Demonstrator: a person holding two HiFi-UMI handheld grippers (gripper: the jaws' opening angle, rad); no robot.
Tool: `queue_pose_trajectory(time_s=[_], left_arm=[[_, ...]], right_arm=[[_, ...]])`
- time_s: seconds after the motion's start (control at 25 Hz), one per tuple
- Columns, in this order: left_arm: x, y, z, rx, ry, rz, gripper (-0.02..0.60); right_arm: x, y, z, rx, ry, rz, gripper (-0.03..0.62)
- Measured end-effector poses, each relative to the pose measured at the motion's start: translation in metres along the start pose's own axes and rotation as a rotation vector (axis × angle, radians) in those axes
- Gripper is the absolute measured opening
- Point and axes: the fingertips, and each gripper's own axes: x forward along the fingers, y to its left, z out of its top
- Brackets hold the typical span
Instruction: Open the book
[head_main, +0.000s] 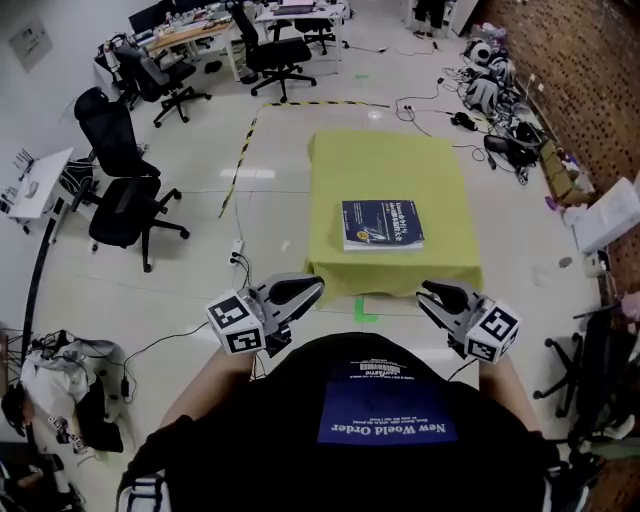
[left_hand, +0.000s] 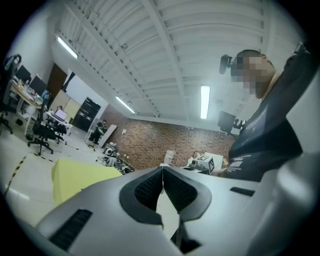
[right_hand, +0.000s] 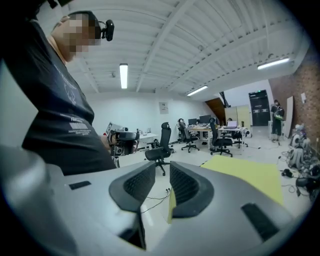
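The book (head_main: 382, 224) is navy blue, the tablecloth (head_main: 400, 160) yellow-green.

Office-lab: desks (head_main: 190, 35), swivel chairs (head_main: 125, 205), floor cables (head_main: 420, 105)

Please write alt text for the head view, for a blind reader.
A closed blue book lies on a yellow-green table. Nearer the camera, a person holds the left gripper and right gripper, both away from the book.
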Motion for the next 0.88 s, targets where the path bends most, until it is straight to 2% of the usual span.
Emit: queue_pose_trajectory(time_s=[0.16, 0.28, 0.4, 0.68, 0.8, 0.88], left_arm=[[0.041, 0.02, 0.01, 0.028, -0.015, 0.118, 0.006], [0.07, 0.037, 0.01, 0.025, 0.005, 0.19, 0.006], [0.094, 0.054, 0.002, 0.026, 0.032, 0.226, 0.006], [0.105, 0.1, -0.015, 0.017, 0.12, 0.246, 0.006], [0.106, 0.134, -0.017, 0.026, 0.145, 0.203, 0.008], [0.109, 0.159, -0.016, 0.059, 0.172, 0.157, 0.008]], right_arm=[[0.004, -0.056, 0.005, -0.058, 0.026, 0.109, 0.074], [0.01, -0.096, 0.008, -0.09, 0.03, 0.171, 0.074], [0.019, -0.127, 0.0, -0.111, 0.04, 0.222, 0.078], [0.051, -0.163, -0.027, -0.088, 0.128, 0.25, 0.086], [0.071, -0.179, -0.035, -0.082, 0.179, 0.21, 0.095], [0.086, -0.192, -0.031, -0.085, 0.202, 0.16, 0.098]])
